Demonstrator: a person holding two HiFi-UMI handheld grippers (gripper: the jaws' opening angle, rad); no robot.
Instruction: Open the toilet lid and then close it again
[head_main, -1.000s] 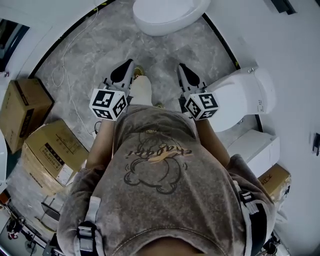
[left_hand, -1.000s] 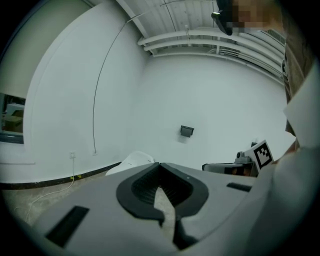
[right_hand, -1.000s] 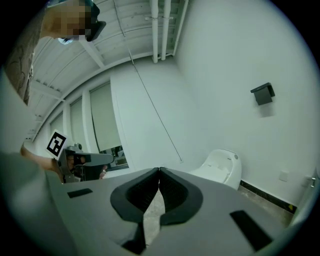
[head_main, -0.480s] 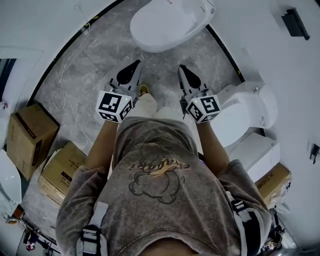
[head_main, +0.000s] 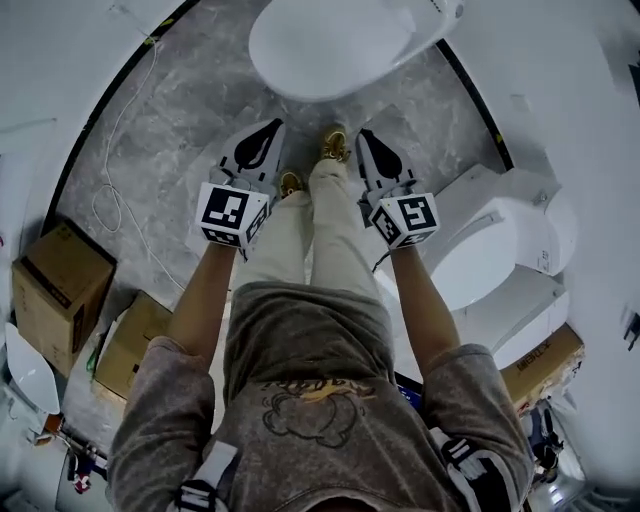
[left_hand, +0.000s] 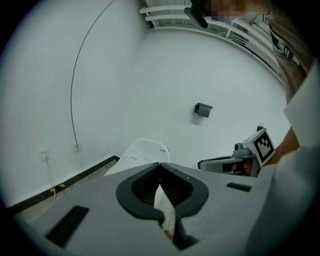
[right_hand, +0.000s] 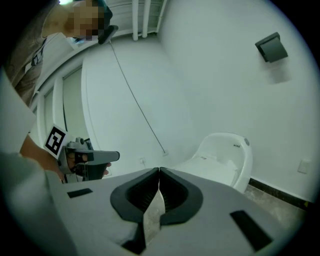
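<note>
The white toilet (head_main: 340, 45) stands on the grey marble floor ahead of me, and its smooth oval lid (head_main: 325, 55) lies down. It also shows past the jaws in both gripper views, as the toilet (left_hand: 145, 151) and the toilet (right_hand: 222, 160). My left gripper (head_main: 270, 126) and right gripper (head_main: 362, 134) are held side by side in front of the person's body, short of the bowl and touching nothing. Both are shut with nothing between the jaws. Each gripper view shows the other one: the right gripper (left_hand: 247, 156) and the left gripper (right_hand: 85, 159).
A second white toilet (head_main: 500, 240) stands close on the right with a cardboard box (head_main: 545, 365) behind it. More cardboard boxes (head_main: 55, 285) sit at the left, and a white cable (head_main: 120, 150) trails over the floor. White walls curve round the toilet, and the person's legs (head_main: 320, 220) stand between the grippers.
The person has stepped toward the toilet, which now sits closer and larger in the head view. Both shut grippers have travelled forward and lower with the body.
</note>
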